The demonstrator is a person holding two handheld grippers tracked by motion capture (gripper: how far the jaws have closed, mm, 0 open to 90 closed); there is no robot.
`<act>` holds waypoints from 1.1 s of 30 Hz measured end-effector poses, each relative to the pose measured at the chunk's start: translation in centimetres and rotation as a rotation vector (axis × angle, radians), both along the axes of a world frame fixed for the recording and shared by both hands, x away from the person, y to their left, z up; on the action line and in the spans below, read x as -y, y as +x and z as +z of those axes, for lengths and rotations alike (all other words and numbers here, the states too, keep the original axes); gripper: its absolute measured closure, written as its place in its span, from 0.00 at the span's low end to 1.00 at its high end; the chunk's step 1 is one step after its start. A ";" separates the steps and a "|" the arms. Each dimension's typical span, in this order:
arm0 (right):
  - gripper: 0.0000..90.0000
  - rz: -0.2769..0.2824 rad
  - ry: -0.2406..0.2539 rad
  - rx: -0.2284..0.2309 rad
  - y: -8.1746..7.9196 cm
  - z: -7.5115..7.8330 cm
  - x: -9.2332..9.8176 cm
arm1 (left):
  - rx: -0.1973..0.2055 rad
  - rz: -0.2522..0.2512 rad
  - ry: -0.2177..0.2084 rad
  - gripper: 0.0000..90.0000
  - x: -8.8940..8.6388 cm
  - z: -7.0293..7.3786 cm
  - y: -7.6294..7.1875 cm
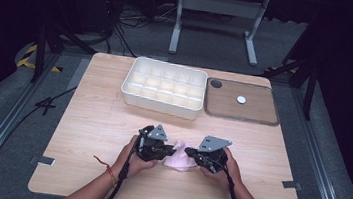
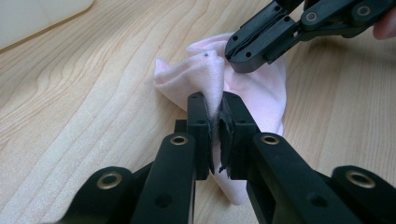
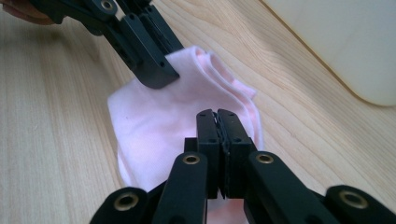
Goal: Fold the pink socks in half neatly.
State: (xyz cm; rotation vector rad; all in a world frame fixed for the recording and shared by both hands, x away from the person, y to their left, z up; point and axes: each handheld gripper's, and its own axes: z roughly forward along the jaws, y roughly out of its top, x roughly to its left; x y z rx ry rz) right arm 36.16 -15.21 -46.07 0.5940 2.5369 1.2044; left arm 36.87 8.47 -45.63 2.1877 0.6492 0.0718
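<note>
Well behind both tongs (image 1: 168, 152) (image 1: 190, 154), each clamped on the pink cloth (image 1: 178, 161): white compartment tray (image 1: 164, 88), lidded wooden box (image 1: 242, 102).

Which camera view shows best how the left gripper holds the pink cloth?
The left gripper view: its jaws pinch a raised fold of the pink cloth up close. The right gripper view shows the left gripper on the cloth's far edge; the high view shows it small.

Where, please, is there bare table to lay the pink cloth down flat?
Bare wood lies left of the left hand-held gripper and between the pink cloth and the white compartment tray. The table's far edge is crowded by that tray and the wooden tray.
</note>
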 end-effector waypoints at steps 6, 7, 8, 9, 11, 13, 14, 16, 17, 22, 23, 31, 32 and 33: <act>0.99 0.058 -0.061 -0.036 0.2 -1.1 -0.7 | 0.007 -0.018 -0.016 0.93 0.4 0.3 -0.2; 0.99 0.058 -0.061 -0.036 0.2 -1.1 -0.7 | 0.007 -0.018 -0.016 0.93 0.4 0.3 -0.2; 0.99 0.062 -0.058 -0.042 0.2 -1.1 -0.9 | 0.010 -0.021 -0.015 0.93 0.5 0.4 -0.2; 1.00 0.058 -0.055 -0.049 0.2 -1.2 -0.9 | 0.010 -0.018 -0.020 0.93 0.7 0.4 -0.2; 0.99 0.055 -0.058 -0.044 0.3 -1.3 -1.0 | 0.012 -0.015 -0.021 0.93 0.8 0.3 -0.1; 1.00 0.059 -0.059 -0.042 0.3 -1.3 -1.1 | 0.014 -0.003 -0.019 0.92 1.0 0.2 -0.1; 1.00 0.056 -0.057 -0.045 0.2 -1.3 -1.2 | 0.017 0.007 -0.011 0.92 1.1 0.2 0.0; 1.00 0.054 -0.059 -0.043 0.2 -1.3 -1.2 | 0.020 0.012 -0.009 0.92 1.1 0.2 -0.1; 1.00 0.054 -0.063 -0.042 0.2 -1.3 -1.3 | 0.018 0.018 -0.013 0.92 1.3 0.1 0.0; 1.00 0.049 -0.061 -0.040 0.2 -1.3 -1.4 | 0.026 0.007 -0.003 0.91 1.8 0.0 -0.3; 1.00 0.048 -0.063 -0.040 0.2 -1.3 -1.5 | 0.034 0.001 0.009 0.91 1.9 0.0 -0.5; 0.97 0.028 -0.044 -0.015 0.2 0.1 0.0 | 0.023 0.031 -0.001 0.93 1.0 0.3 -0.2; 0.97 0.020 -0.044 -0.011 0.3 0.2 0.3 | 0.016 0.029 -0.008 0.93 1.0 0.3 -0.1; 0.97 0.020 -0.065 -0.016 0.3 0.0 0.5 | 0.009 0.030 -0.017 0.93 0.9 0.2 -0.1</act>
